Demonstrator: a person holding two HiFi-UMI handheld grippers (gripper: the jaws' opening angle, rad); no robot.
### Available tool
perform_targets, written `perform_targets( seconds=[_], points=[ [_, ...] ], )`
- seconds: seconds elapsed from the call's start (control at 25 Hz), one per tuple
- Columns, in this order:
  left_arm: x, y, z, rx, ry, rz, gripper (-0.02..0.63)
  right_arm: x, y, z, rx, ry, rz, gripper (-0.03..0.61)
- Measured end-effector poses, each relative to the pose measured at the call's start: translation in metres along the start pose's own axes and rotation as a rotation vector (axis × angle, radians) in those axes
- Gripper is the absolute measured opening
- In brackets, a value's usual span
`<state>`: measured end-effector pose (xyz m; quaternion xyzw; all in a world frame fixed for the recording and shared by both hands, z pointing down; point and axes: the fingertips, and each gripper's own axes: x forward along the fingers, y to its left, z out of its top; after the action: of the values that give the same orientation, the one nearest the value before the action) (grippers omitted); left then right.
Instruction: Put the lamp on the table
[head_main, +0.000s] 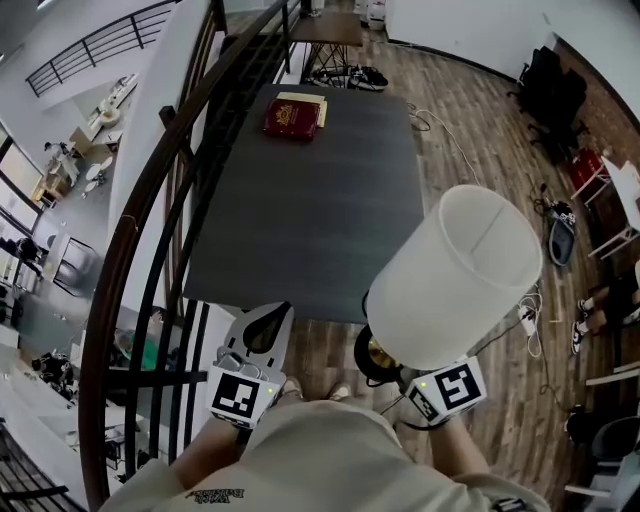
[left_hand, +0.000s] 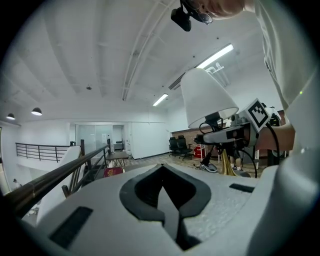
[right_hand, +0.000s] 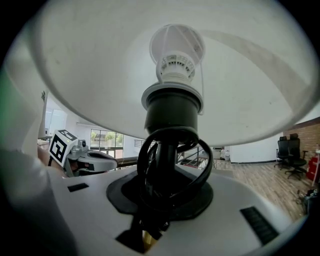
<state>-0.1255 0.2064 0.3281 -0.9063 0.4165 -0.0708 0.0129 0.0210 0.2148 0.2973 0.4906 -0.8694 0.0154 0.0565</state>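
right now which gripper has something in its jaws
The right gripper: its jaws grip the lamp by its stem, under the shade. The left gripper has its jaws together, empty.

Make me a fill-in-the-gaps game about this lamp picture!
The right gripper carries a lamp with a ____ shade.
The left gripper is shut and holds ____.
A ____ book lies on the table.
Missing words: white; nothing; red.
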Motion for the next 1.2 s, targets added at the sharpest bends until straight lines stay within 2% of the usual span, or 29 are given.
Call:
perform_targets(
  seconds=[0.4,0.8,1.2],
  points=[
    [0.009,-0.036,0.002,0.013,0.005,-0.010,0.005,-0.024,-0.012,-0.005,0.003,-0.014,0.013,0.100],
    [0.014,-0.068,0.017,0.027,-0.011,0.054,0.005,-0.050,-0.033,-0.002,-0.008,-0.054,0.040,0.100],
    [0.032,-0.046,0.012,0.017,-0.026,0.080,0.005,-0.021,-0.050,-0.005,-0.006,-0.062,0.049,0.100]
  ],
)
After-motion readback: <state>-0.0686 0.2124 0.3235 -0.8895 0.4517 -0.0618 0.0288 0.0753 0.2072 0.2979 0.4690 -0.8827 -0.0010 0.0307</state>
